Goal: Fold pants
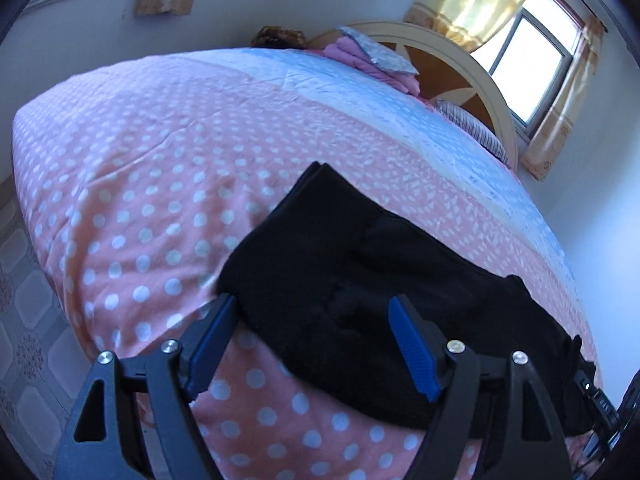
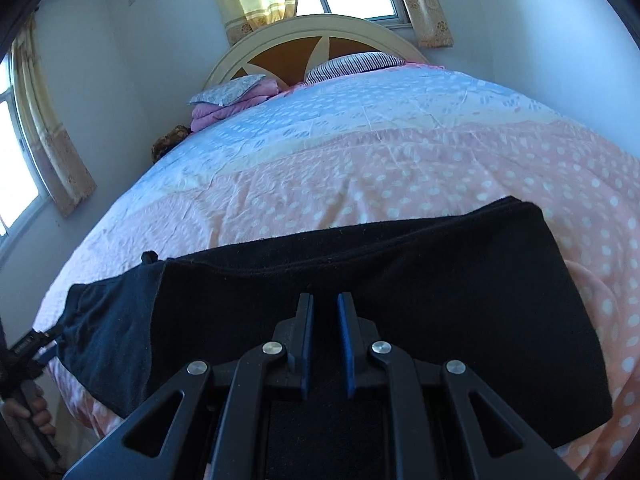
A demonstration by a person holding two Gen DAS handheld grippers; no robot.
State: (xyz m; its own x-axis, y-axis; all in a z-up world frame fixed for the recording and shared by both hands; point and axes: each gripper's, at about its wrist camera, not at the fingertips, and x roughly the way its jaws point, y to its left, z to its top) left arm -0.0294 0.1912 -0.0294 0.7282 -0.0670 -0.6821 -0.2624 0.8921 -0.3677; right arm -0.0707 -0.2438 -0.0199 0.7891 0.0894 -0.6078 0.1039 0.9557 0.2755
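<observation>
The black pants (image 1: 360,280) lie as a long folded band across the near part of the pink polka-dot bedspread (image 1: 132,200). My left gripper (image 1: 312,308) is open wide over the band's near left corner. Its blue pads (image 1: 412,356) stand apart, with cloth lying between them untouched. In the right wrist view the same pants (image 2: 440,280) stretch from side to side. My right gripper (image 2: 325,298) hovers low over their near edge with its jaws almost together. Only a slim dark gap shows, black against black cloth, so a pinch cannot be made out.
The headboard (image 2: 320,36), a striped pillow (image 2: 352,65) and folded pink bedding (image 2: 224,110) sit at the far end of the bed. A hand (image 2: 38,404) holds the other gripper at the left edge. Tiled floor (image 1: 28,320) lies left of the bed.
</observation>
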